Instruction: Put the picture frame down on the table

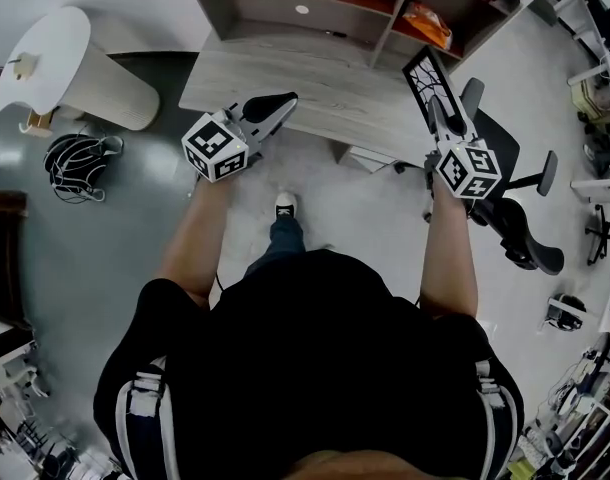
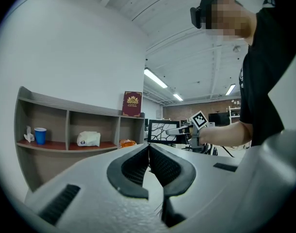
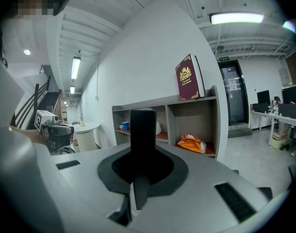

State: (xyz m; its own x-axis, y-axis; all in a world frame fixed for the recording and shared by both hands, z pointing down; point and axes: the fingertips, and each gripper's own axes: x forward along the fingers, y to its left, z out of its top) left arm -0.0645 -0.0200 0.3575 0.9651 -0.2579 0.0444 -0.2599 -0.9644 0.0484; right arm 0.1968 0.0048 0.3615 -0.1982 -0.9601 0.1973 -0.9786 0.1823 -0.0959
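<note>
Black picture frame [image 1: 426, 76], pinched edgewise by our right gripper [image 1: 440, 120], could pivot and topple on the table [image 1: 315, 88]. Our left gripper [image 1: 275, 106] is closed, empty.

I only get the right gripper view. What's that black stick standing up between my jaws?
Observer: That is the picture frame seen edge-on. The head view shows its branch-pattern face, clamped in the right gripper.
Operator: Where's the table?
Observer: The grey wooden table lies just ahead, and the frame is by its right end.
Operator: And my other gripper?
Observer: The left gripper has its jaws together, with nothing between them.
</note>
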